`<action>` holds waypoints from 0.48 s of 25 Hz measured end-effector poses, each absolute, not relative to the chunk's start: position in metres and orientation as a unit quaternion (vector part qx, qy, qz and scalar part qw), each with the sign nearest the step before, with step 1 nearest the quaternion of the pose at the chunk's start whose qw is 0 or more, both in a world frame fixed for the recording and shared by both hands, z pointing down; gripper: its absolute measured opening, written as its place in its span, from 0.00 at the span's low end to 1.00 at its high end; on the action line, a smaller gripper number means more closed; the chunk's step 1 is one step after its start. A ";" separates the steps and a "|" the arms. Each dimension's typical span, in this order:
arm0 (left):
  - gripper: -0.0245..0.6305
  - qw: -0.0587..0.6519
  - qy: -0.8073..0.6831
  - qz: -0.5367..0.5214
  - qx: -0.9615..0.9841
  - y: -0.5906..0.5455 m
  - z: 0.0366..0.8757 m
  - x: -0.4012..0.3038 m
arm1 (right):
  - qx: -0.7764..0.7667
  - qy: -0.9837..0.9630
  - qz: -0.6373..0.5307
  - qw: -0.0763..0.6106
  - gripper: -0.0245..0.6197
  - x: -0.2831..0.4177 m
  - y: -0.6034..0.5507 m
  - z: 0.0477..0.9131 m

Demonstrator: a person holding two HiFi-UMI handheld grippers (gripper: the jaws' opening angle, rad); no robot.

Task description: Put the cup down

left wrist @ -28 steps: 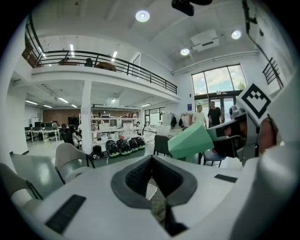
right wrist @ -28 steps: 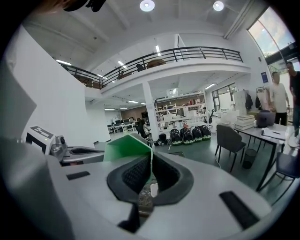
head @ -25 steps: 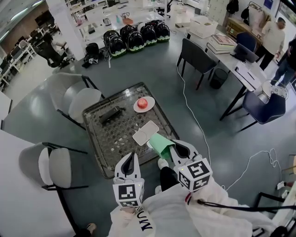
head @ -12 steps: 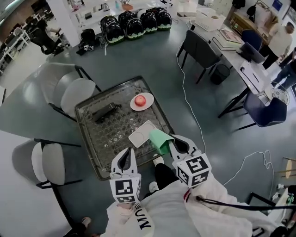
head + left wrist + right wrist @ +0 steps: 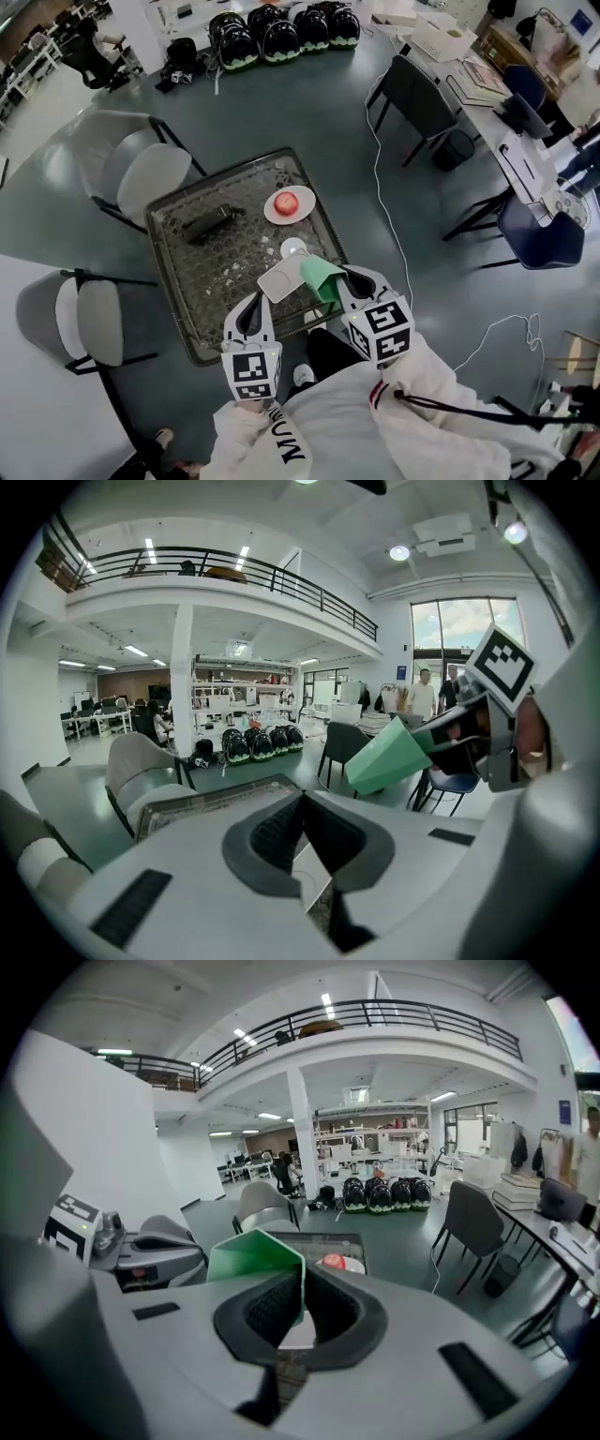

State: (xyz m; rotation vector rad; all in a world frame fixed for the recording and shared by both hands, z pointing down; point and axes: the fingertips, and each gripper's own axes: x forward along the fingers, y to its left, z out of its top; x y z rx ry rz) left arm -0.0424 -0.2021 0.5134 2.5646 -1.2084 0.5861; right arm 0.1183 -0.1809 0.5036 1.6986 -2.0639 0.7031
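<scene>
A light green cup (image 5: 322, 277) lies on its side in my right gripper (image 5: 330, 281), whose jaws are shut on its rim. It hangs over the near right edge of the mesh-topped table (image 5: 187, 281), right beside a white square plate (image 5: 279, 281). In the right gripper view the cup (image 5: 251, 1258) sticks out left of the closed jaws (image 5: 300, 1283). My left gripper (image 5: 253, 314) hovers at the table's near edge, shut and with nothing in it. In the left gripper view its jaws (image 5: 302, 803) meet, and the cup (image 5: 389, 757) shows at the right.
A white round plate with a red apple (image 5: 291, 202) sits at the table's far right, a black object (image 5: 208, 225) at the far left, a small pale round spot (image 5: 293, 248) past the square plate. Grey chairs (image 5: 141, 173) stand left; a cable (image 5: 389, 216) trails on the floor to the right.
Both grippers have moved forward and down toward the table. The cup, still gripped, has come lower and closer to the square plate.
</scene>
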 end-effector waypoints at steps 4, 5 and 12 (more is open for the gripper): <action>0.05 0.131 -0.418 0.210 0.874 -0.217 0.528 -0.037 | 0.575 -0.739 0.258 0.239 0.05 0.120 -0.201 0.535; 0.05 0.133 -0.418 0.211 0.873 -0.221 0.532 -0.035 | 0.569 -0.739 0.261 0.250 0.05 0.121 -0.205 0.542; 0.05 0.157 -0.435 0.228 0.857 -0.235 0.572 -0.027 | 0.512 -0.743 0.267 0.338 0.05 0.127 -0.231 0.589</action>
